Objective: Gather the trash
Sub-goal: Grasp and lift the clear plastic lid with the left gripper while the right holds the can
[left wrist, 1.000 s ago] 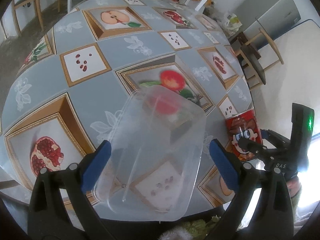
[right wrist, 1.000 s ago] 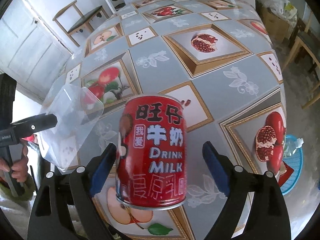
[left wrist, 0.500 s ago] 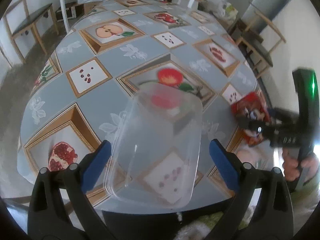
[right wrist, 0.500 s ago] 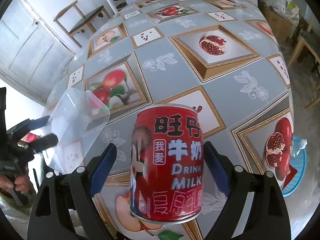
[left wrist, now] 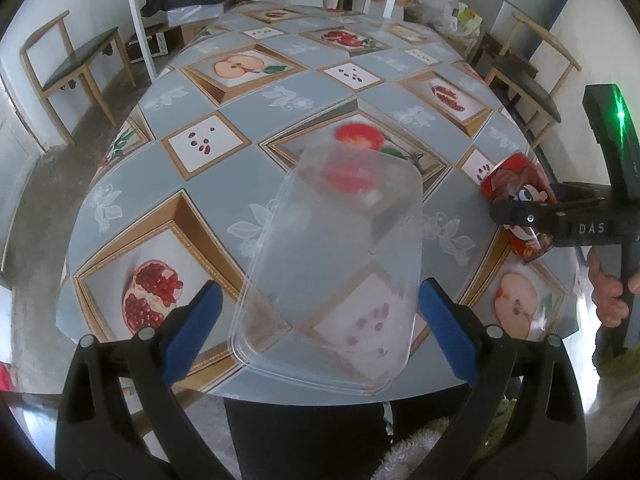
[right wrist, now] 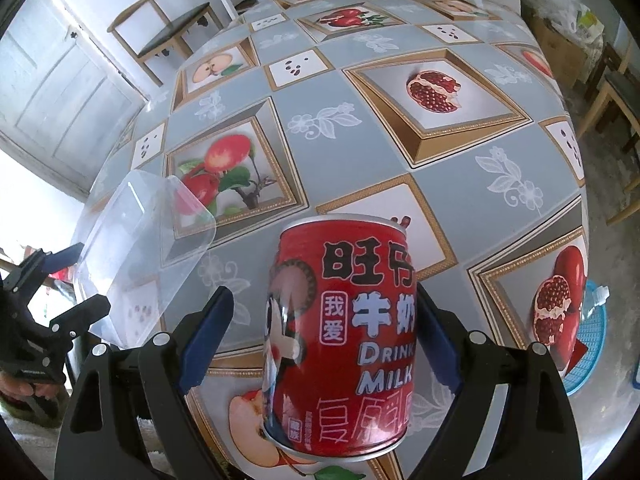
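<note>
A: Step?
B: Carrying. My left gripper [left wrist: 320,320] pinches the clear plastic lid [left wrist: 332,256], my right gripper [right wrist: 320,336] clamps the milk can [right wrist: 344,340], both above the table [right wrist: 400,152].
A: Next?
B: Probably locate 1 bin.

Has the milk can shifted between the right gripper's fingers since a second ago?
Yes. In the right wrist view the milk can has slid rightward toward the right finger; its left side now stands clear of the left finger.

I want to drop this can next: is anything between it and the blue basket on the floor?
Only the table edge: the can in the right claw is over the table, the blue basket beyond it. Nothing else visible.
</note>
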### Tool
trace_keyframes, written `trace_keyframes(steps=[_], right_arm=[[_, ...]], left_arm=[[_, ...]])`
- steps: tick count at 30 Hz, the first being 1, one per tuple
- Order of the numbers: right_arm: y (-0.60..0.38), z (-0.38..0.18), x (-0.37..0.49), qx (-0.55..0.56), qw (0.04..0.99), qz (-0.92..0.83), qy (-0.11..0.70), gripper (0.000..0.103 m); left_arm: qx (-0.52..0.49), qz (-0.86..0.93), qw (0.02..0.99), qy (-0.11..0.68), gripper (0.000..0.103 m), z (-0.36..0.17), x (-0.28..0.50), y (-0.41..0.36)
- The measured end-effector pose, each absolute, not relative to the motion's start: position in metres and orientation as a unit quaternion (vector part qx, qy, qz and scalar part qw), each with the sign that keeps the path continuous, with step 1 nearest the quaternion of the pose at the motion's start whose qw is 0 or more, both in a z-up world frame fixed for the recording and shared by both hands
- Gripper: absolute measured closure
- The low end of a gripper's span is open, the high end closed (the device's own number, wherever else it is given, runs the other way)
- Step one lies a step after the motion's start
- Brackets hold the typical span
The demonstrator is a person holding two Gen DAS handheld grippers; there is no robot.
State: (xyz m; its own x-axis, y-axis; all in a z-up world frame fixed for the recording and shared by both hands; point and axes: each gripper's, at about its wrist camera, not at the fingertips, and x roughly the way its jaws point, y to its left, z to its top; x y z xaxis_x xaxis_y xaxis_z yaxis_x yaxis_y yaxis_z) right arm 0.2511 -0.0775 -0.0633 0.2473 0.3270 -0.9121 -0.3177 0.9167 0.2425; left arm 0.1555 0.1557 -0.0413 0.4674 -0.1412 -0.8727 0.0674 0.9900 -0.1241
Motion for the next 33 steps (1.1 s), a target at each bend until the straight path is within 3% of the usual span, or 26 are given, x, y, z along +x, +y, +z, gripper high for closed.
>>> trace_keyframes(steps=[11, 21, 33], right_arm=[[-0.08, -0.063, 0.249, 0.007, 0.791, 0.197, 0.579, 0.018], [-0.083, -0.064, 0.249, 0.013, 0.791, 0.195, 0.58, 0.018], [-0.081, -0.063, 0.251, 0.019, 0.794, 0.2, 0.574, 0.018]], left_arm=[[-0.061, -0.112, 0.895, 0.428, 0.008, -0.037, 0.122, 0.163], [-0.029, -0.091, 0.902, 0.422, 0.008, -0.057, 0.117, 0.161], [-0.088, -0.092, 0.907, 0.402, 0.009, -0.059, 0.117, 0.18]])
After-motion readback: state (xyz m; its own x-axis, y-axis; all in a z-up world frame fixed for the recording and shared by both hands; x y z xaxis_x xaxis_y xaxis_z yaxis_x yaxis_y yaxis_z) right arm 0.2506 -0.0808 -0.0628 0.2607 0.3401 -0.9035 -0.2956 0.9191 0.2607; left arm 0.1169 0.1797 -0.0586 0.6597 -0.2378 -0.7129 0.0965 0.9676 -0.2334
